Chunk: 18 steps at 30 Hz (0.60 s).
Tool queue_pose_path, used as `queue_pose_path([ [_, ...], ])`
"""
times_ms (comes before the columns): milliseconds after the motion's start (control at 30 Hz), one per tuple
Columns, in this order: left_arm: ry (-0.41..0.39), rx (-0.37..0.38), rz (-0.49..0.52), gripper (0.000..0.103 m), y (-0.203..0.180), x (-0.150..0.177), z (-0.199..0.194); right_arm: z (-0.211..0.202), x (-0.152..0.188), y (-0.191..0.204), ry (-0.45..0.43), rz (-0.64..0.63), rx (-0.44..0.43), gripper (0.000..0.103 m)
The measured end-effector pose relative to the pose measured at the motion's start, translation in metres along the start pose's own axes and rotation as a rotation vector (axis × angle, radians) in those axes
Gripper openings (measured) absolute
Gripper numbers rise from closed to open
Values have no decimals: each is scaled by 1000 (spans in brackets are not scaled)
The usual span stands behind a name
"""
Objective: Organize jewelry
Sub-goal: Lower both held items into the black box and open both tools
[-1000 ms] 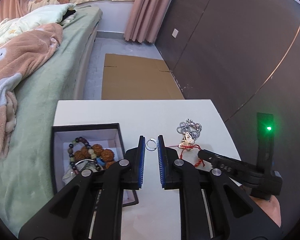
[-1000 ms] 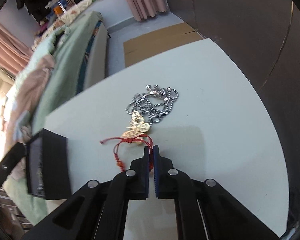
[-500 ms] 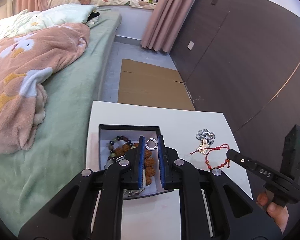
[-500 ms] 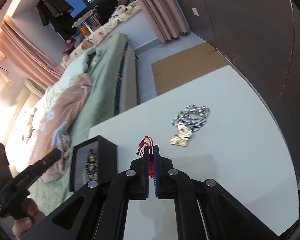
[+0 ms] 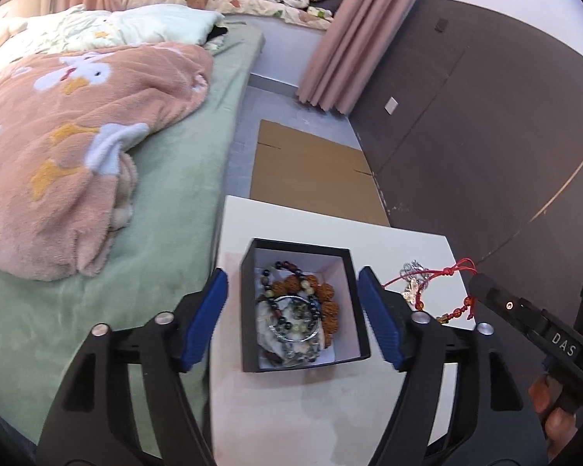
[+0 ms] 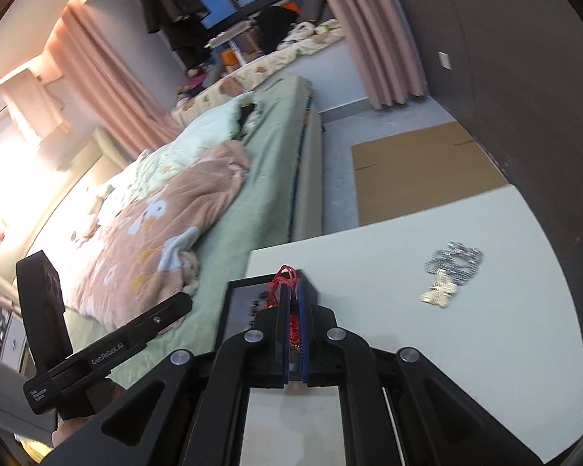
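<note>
Left gripper just popped open, spread over the black box of bracelets on the bench, right gripper pinching the red bracelet aloft beside the box.

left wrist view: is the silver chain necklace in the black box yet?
No. The silver chain necklace lies on the white table, right of the black box.

A matt black box holds glossy beads; fleecy blanket; smooth white table; shiny metal chain.
</note>
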State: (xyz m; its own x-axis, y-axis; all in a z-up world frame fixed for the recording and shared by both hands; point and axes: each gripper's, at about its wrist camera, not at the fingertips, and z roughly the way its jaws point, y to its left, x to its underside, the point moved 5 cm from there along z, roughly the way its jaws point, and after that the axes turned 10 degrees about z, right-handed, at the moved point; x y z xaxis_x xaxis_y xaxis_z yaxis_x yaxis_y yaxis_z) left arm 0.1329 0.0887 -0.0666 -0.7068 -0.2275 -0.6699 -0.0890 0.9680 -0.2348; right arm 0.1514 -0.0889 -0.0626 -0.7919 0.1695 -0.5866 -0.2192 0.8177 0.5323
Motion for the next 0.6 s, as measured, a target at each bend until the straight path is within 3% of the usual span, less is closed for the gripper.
queue_pose_path([
  [133, -14, -19, -2, 86, 13, 3, -9, 11, 8, 15, 9, -2, -61, 4],
  [300, -29, -57, -7, 90, 26, 4, -15, 33, 16, 28, 60, 24, -165, 8],
  [367, -30, -65, -27, 90, 33, 4, -16, 48, 22, 22, 112, 49, -130, 24],
  [400, -29, -65, -37, 90, 36, 4, -16, 48, 23, 20, 107, 59, -126, 56],
  [433, -26, -63, -48, 90, 38, 4, -15, 45, 23, 15, 76, 65, -112, 69],
  [600, -24, -54, -45, 90, 33, 4, -13, 26, 22, -5, 40, 65, -50, 70],
])
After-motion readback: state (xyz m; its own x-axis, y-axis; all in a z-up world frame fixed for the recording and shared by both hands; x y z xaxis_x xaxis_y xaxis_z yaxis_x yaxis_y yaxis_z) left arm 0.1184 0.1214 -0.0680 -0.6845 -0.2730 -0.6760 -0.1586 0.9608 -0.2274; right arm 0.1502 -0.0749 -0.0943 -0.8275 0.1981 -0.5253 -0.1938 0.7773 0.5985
